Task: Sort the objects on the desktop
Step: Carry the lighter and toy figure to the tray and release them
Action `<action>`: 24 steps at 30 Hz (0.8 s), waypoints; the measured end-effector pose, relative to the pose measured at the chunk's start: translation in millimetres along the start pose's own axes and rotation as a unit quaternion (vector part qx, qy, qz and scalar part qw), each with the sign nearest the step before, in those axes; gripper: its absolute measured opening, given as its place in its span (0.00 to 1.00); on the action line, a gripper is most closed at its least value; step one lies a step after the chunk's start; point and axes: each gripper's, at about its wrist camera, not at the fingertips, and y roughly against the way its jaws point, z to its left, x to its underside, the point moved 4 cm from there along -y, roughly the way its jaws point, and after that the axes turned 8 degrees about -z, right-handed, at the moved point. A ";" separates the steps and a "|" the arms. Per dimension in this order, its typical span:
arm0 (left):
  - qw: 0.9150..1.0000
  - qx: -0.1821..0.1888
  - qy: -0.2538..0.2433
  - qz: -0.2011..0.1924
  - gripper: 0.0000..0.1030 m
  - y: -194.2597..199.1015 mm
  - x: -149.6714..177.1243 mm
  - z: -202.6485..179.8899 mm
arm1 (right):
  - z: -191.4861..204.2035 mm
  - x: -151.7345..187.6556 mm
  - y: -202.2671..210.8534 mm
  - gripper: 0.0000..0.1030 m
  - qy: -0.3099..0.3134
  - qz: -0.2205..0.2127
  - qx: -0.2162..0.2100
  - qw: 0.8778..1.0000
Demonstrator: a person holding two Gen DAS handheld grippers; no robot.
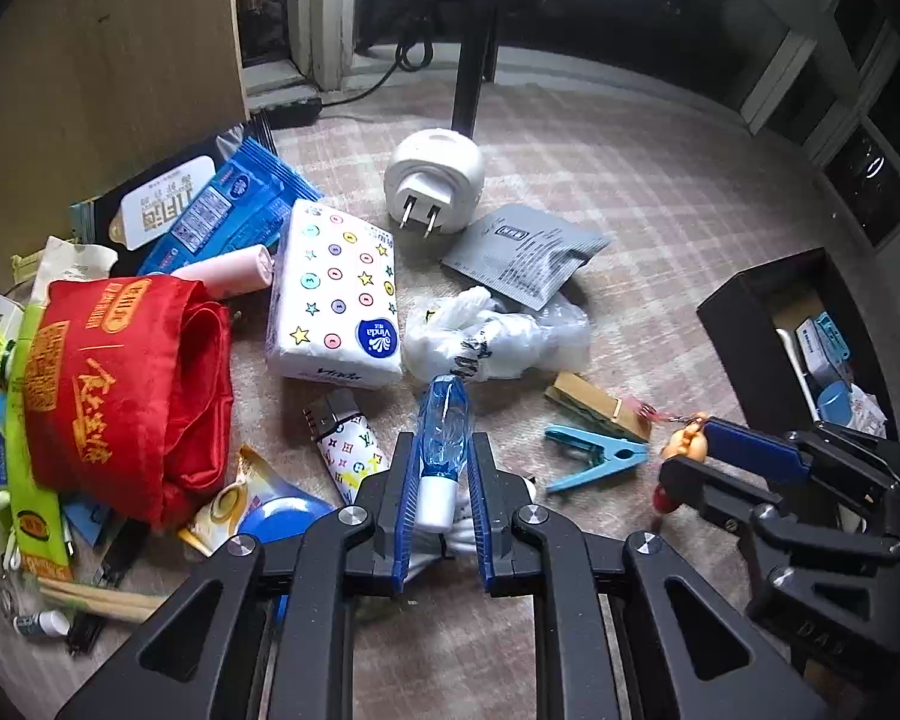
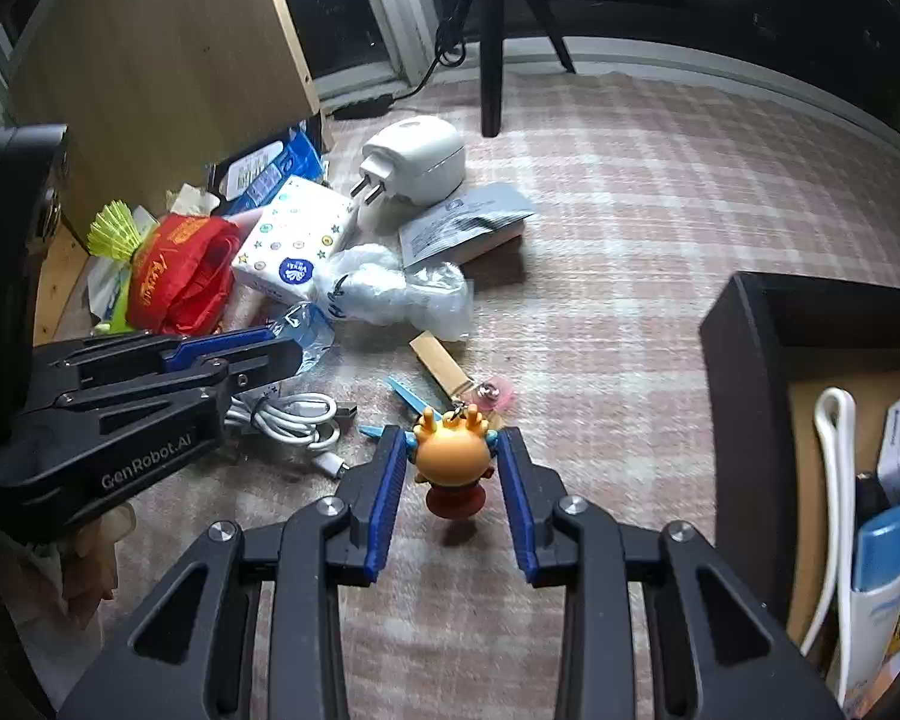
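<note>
Your left claw [image 1: 441,462] pinches a small blue bottle [image 1: 442,429], pads on both sides, over the white cable [image 2: 294,420]. Your right claw [image 2: 453,462] brackets the orange toy figure [image 2: 455,459] on the checked counter [image 2: 600,240], pads apparently not touching; black box [image 2: 744,390] beside.

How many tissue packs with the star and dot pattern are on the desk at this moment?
1. The tissue pack lies between the red cloth bag and the crumpled plastic bag, in front of the white plug. Others may be buried in the pile.
</note>
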 end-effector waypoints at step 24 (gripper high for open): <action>0.994 0.073 -0.071 -0.041 0.15 64.2 11.4 -177.9 | -125.1 7.4 130.6 0.30 -0.067 -0.084 0.052 0.993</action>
